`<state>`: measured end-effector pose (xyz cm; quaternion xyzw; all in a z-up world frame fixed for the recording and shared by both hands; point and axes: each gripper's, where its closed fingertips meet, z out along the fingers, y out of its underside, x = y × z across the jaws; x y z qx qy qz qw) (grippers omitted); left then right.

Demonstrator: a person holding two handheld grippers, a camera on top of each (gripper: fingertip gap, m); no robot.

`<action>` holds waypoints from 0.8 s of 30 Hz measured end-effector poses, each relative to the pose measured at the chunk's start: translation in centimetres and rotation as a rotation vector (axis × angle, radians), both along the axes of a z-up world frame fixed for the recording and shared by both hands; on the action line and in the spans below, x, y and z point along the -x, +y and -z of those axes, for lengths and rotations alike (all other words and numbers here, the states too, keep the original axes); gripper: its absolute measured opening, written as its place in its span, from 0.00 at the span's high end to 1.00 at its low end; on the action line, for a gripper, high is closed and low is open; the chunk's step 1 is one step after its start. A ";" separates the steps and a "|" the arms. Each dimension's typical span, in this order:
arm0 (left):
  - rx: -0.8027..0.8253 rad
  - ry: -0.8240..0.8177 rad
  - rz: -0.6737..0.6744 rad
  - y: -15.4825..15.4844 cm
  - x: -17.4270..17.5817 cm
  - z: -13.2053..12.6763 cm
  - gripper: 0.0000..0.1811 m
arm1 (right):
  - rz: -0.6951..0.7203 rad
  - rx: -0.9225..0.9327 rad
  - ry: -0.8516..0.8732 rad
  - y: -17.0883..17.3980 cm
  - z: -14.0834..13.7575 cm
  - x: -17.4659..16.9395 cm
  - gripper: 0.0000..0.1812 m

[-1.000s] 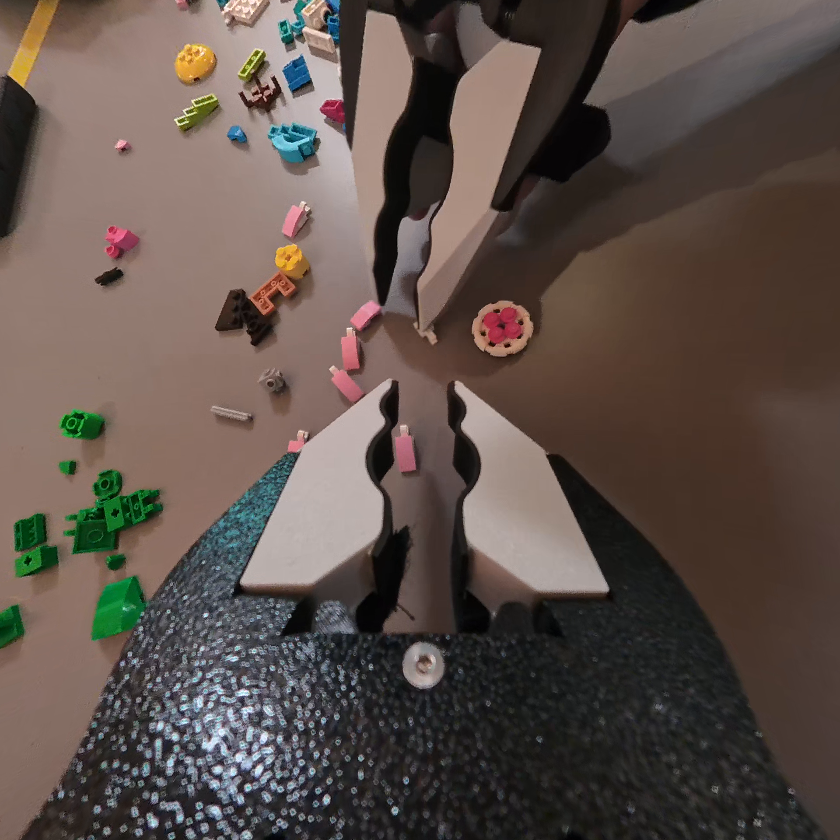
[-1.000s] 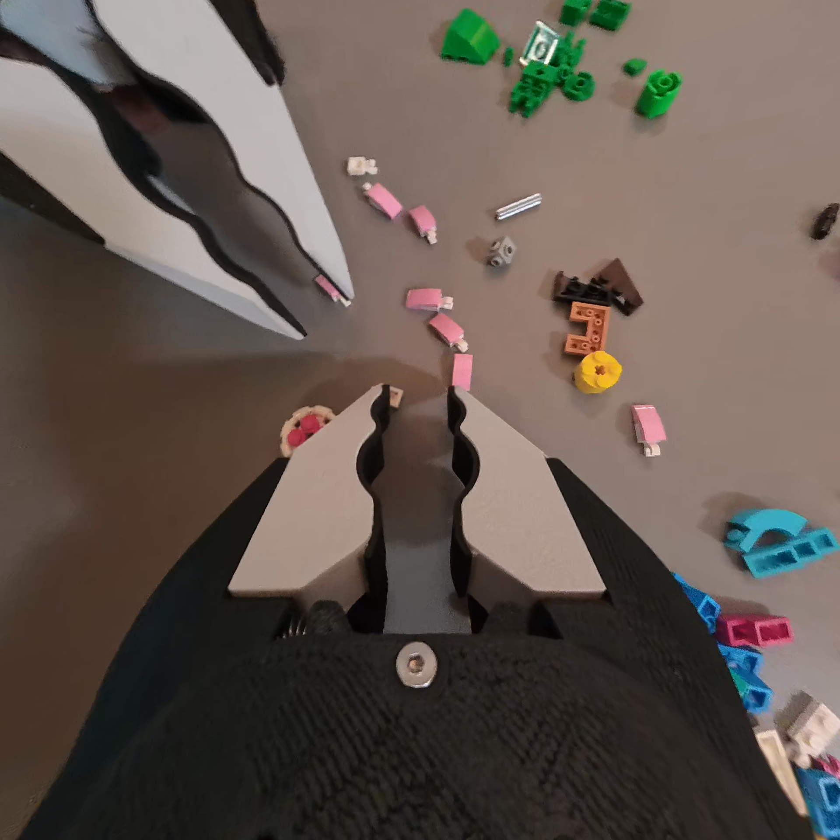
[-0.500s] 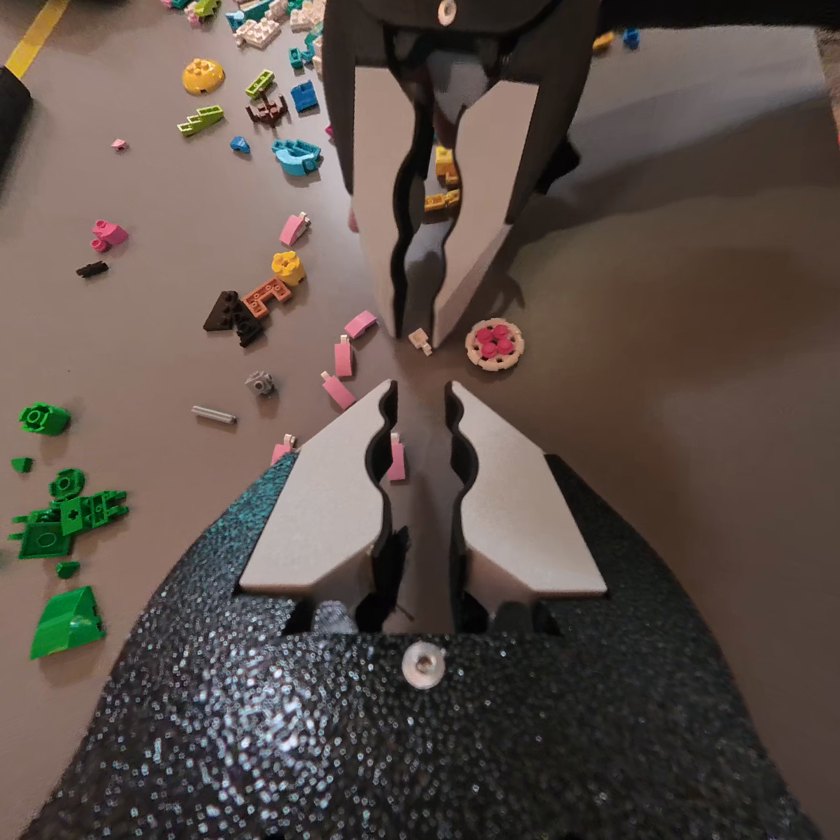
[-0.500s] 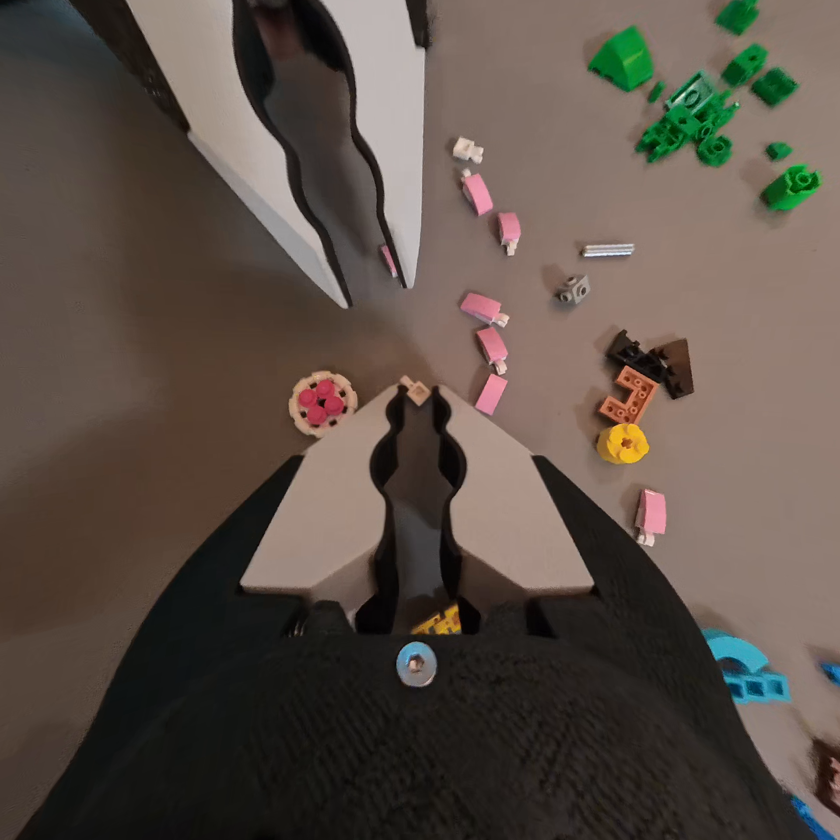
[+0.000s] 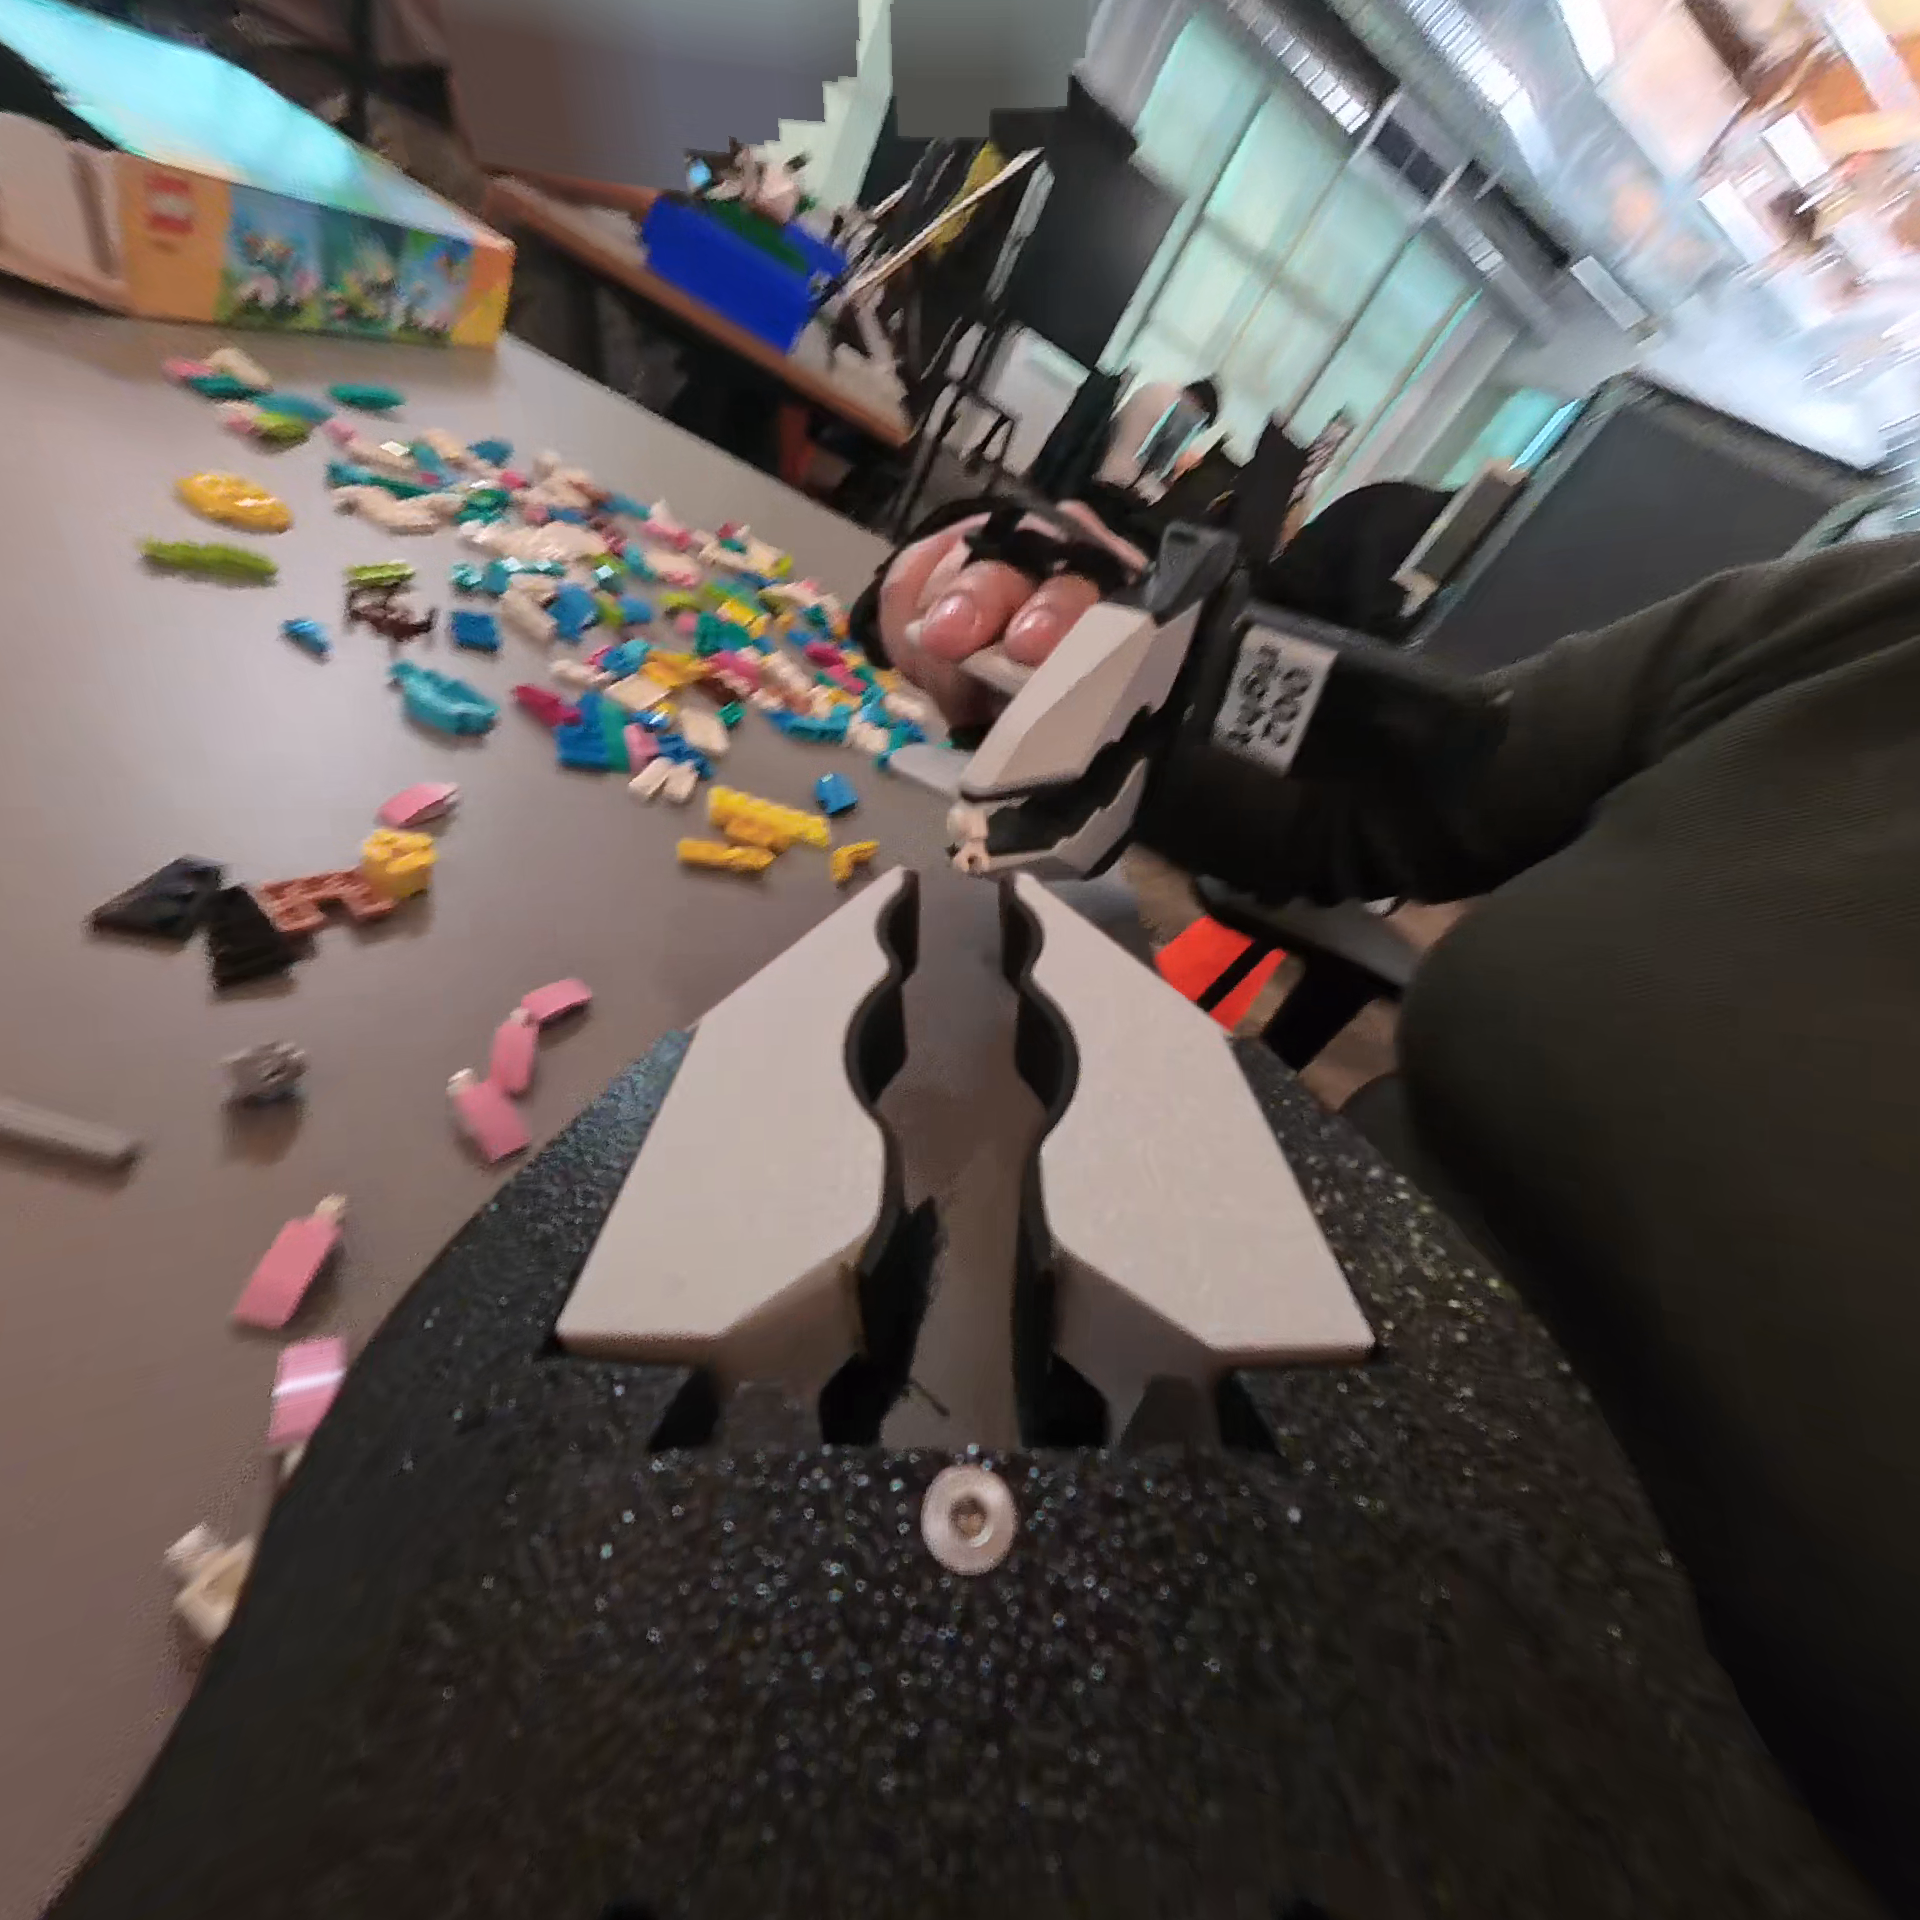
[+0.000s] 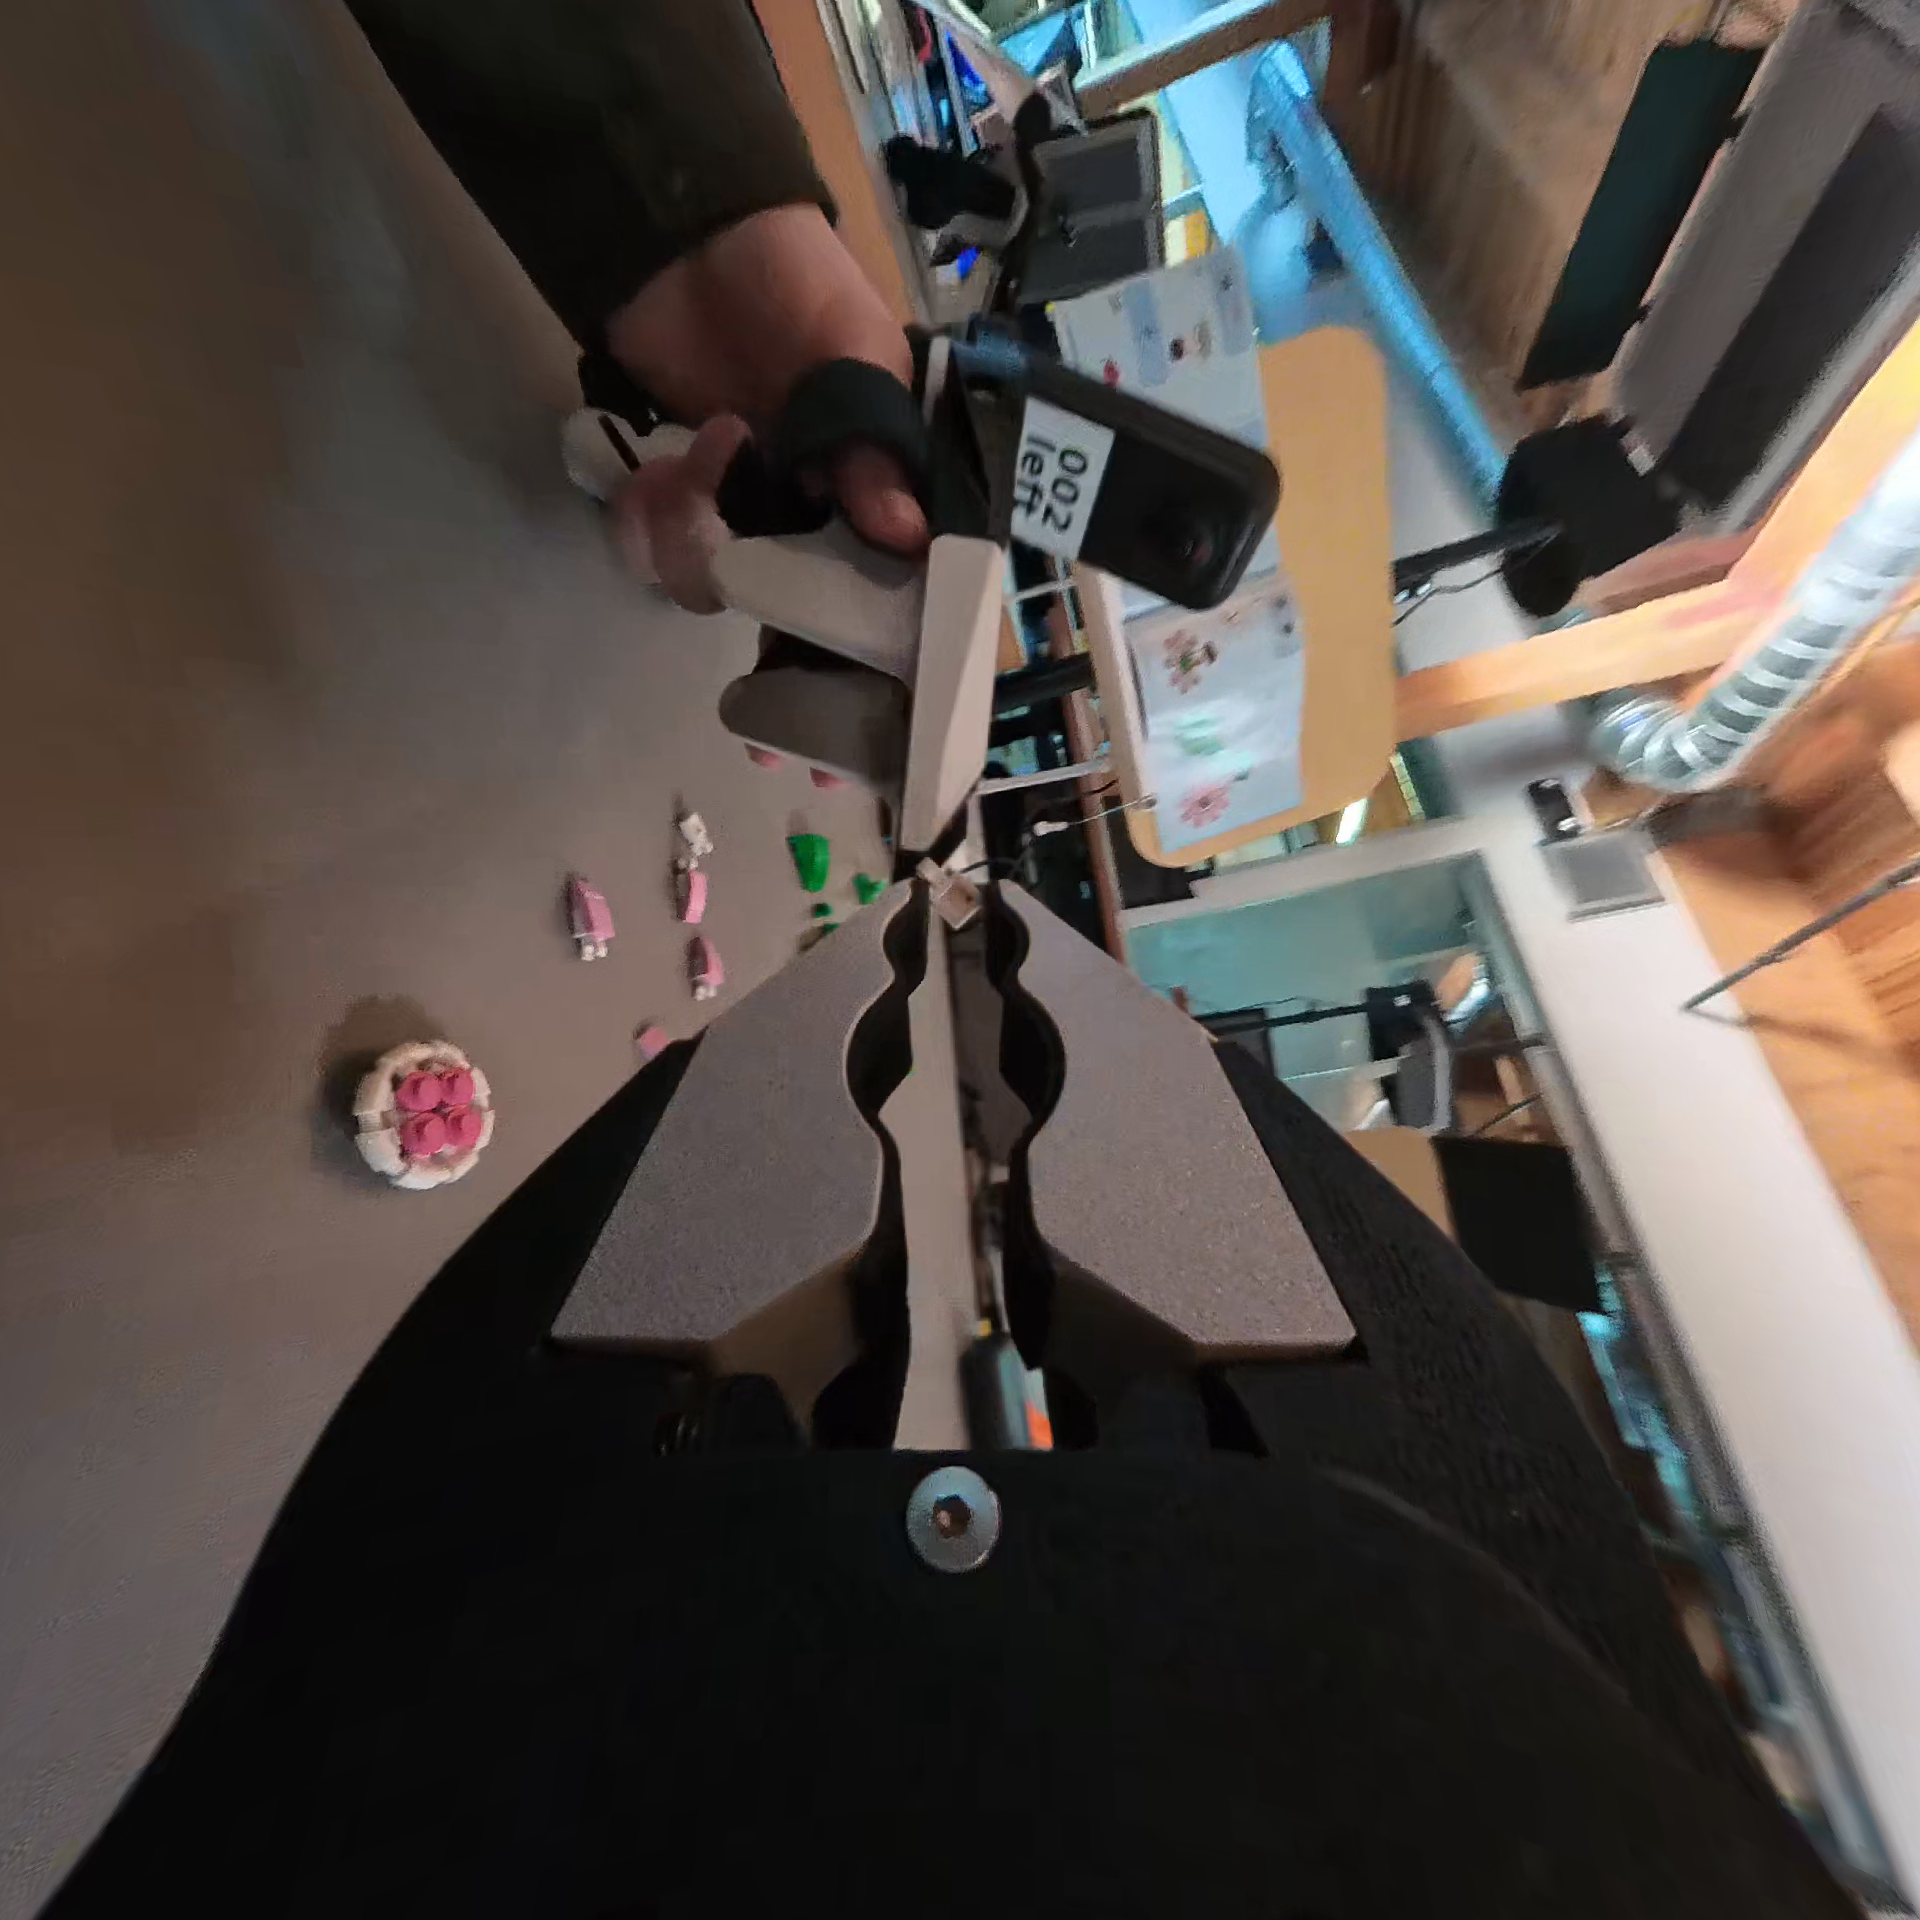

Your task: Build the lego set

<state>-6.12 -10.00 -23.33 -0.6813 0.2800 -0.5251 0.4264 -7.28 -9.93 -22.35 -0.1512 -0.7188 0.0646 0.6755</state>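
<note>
The right gripper (image 6: 951, 894) is closed on a small white lego piece (image 6: 948, 896) at its very tips, lifted off the grey table (image 5: 156, 727). The left gripper (image 5: 958, 878) stands narrowly parted with nothing between its fingers, its tips just beside that piece. A round white-and-pink flower assembly (image 6: 421, 1114) rests on the table; pink pieces (image 5: 509, 1049) lie nearby, though blur hides their detail.

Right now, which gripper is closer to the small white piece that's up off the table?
Right. The right gripper pinches the small white piece between its tips. The left gripper is open, tips facing the piece and just short of it.
</note>
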 end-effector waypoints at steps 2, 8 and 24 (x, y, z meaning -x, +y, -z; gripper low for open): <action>0.014 -0.080 0.044 -0.6 -0.4 -1.0 0.96 | 0.001 -0.057 0.033 -0.3 -0.6 -0.1 0.95; 0.069 -0.213 0.106 -1.1 -0.5 -2.1 0.98 | 0.002 -0.146 0.082 -0.9 -1.6 -0.3 0.95; -0.232 0.576 -0.181 2.2 2.3 4.8 1.00 | 0.281 0.685 -0.348 5.6 7.5 -1.3 0.85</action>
